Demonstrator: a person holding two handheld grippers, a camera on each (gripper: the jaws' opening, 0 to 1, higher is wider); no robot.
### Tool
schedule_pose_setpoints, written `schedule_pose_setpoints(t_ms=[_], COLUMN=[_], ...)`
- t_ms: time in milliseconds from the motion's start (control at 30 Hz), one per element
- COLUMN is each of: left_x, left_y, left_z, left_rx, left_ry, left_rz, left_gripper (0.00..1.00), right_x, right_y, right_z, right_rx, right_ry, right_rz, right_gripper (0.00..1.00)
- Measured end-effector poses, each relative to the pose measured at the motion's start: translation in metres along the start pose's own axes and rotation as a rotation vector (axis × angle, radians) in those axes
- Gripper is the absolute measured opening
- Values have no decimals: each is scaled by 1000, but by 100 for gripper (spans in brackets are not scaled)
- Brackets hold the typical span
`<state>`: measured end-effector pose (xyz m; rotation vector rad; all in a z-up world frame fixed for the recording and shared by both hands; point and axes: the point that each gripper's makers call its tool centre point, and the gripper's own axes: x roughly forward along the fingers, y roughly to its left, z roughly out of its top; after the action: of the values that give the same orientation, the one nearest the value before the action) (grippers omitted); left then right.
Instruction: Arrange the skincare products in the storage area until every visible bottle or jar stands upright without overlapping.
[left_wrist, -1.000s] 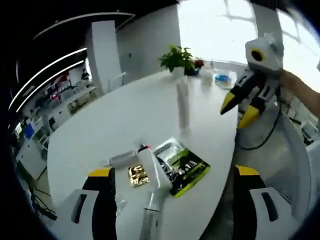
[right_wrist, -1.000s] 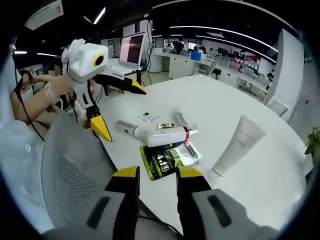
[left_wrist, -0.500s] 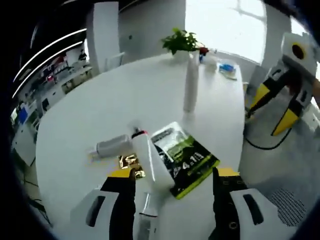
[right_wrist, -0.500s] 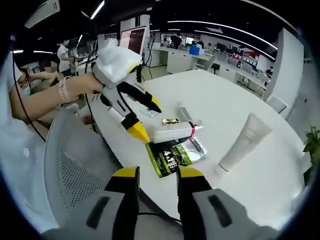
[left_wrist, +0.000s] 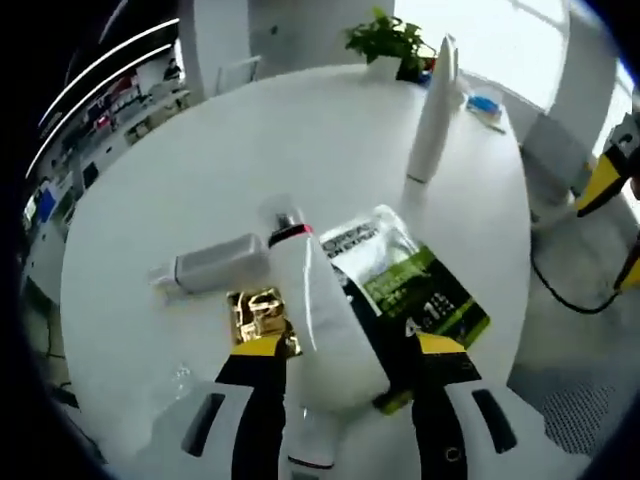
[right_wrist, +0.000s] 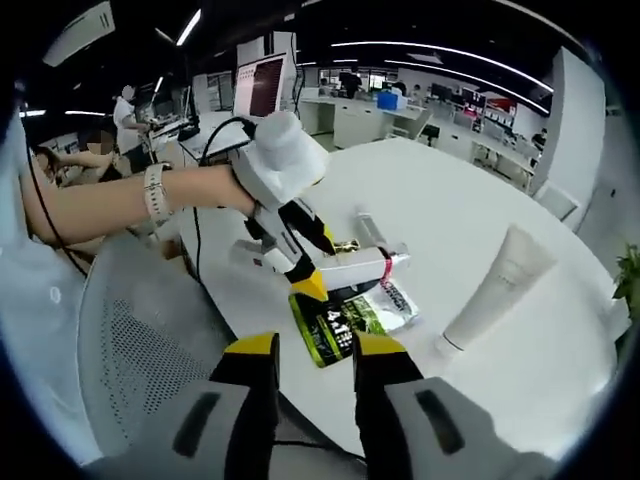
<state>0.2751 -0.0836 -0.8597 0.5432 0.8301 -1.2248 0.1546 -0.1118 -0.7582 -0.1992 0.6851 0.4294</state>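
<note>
between left gripper (left_wrist: 340, 350) jaws, white bottle (left_wrist: 318, 305)

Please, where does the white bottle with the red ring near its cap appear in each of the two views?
Left gripper view: the white bottle lies low in the centre, between the left gripper's jaws.
Right gripper view: the bottle lies just right of centre, on the table.
Shared landmark: the green and black pouch lies beside the bottle in both views.

Left claw (right_wrist: 312, 258): white housing, black jaws, yellow tips, black cable at the rear. Right claw (right_wrist: 306, 352): yellow tips on grey-white finger bodies with dark slots. Forearm wears a white wristband (right_wrist: 154, 192), possibly a watch.
</note>
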Motion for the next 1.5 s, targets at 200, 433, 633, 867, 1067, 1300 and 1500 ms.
schedule_pose_setpoints(t_ms=[200, 433, 633, 867, 1067, 1300, 1500], left_x=[11, 23, 24, 23, 22, 18, 16], left_y=[0, 11, 9, 12, 20, 23, 22], left_z=[1, -1, -2, -2, -2, -4, -3], left_rx=[-16, -51, -53, -41, -27, -37, -91], left_ry=[24, 86, 110, 112, 98, 76, -1], left_rz=[21, 63, 65, 58, 74, 63, 28], left_gripper=[45, 35, 35, 32, 28, 26, 25], right_x=[0, 0, -2, -1, 1, 3, 20], right_y=[-3, -7, -10, -14, -15, -11, -12], right_z=[-1, -4, -7, -5, -8, -12, -20], right_rx=[3, 9, 16, 12, 12, 36, 80], right_ry=[5, 11, 6, 1, 5, -7, 10], right_rz=[1, 1, 3, -1, -1, 21, 48], right_gripper=[29, 29, 29, 29, 29, 28, 31])
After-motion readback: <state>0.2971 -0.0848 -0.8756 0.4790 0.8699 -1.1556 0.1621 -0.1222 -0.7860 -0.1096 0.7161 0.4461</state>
